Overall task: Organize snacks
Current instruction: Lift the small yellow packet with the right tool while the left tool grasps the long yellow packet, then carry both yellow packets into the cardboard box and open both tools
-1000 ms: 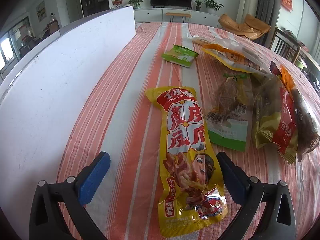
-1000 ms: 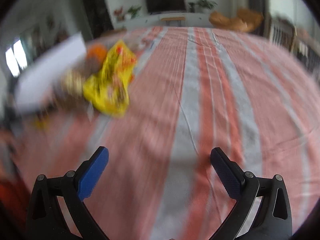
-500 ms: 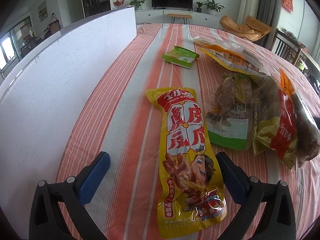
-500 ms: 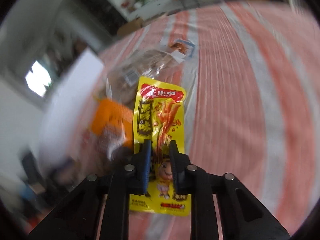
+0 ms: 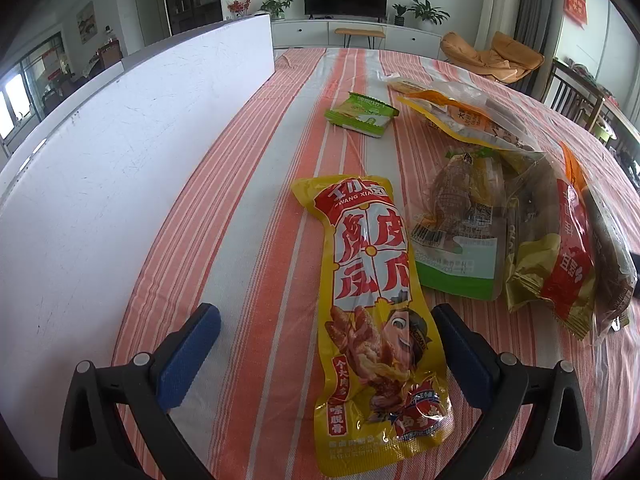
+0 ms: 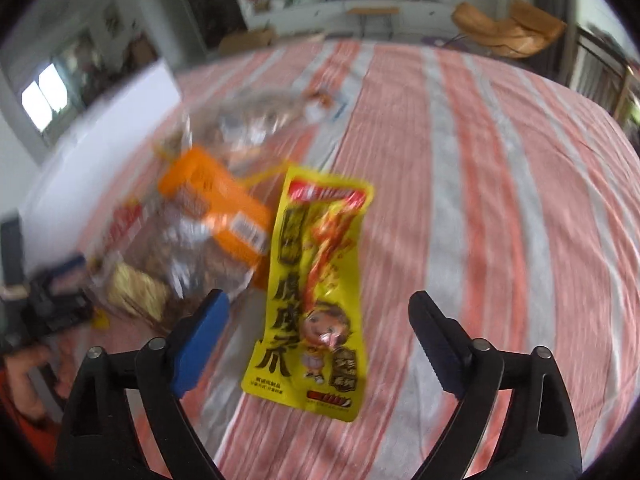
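My right gripper point(image 6: 316, 326) is opening, its jaws clear of the yellow packet point(image 6: 316, 292) on the striped cloth point(image 6: 500, 200); the blurred pile point(image 6: 192, 248) beside it looks like more snacks. My left gripper point(image 5: 326, 350) stands wide over a yellow pouch point(image 5: 372, 320), not touching it.

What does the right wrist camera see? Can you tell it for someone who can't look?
A yellow snack packet lies on a striped tablecloth between the opening jaws of the right hand-held gripper, which do not touch it. A blurry pile of snack bags sits to its left.
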`<act>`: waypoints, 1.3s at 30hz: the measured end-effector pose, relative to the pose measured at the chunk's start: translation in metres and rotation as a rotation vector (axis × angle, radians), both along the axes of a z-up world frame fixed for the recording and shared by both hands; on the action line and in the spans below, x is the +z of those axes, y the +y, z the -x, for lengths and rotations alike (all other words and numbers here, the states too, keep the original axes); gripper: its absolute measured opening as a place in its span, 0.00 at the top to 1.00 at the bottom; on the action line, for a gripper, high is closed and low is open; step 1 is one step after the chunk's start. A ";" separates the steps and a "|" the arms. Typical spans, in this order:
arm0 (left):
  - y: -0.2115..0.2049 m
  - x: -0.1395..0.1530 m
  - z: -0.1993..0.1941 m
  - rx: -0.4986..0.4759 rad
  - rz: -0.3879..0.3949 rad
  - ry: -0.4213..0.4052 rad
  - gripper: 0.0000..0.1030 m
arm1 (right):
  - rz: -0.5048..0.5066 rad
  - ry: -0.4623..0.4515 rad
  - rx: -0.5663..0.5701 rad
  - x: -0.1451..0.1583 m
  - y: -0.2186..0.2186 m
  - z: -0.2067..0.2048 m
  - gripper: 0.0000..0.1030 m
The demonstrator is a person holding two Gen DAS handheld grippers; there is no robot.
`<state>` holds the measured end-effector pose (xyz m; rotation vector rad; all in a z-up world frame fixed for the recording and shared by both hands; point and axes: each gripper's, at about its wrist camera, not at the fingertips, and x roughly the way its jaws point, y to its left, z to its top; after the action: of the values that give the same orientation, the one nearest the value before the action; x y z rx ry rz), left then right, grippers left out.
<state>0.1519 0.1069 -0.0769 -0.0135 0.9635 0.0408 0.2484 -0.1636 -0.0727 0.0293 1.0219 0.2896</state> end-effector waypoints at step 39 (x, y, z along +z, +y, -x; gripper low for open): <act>0.038 0.051 0.038 -0.069 0.363 -0.024 0.53 | -0.073 0.161 -0.217 0.009 -0.068 -0.027 0.61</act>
<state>0.1135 0.1445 -0.0261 -0.3146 0.9362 -0.1983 0.2753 -0.2314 -0.0640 0.2315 1.1571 0.1278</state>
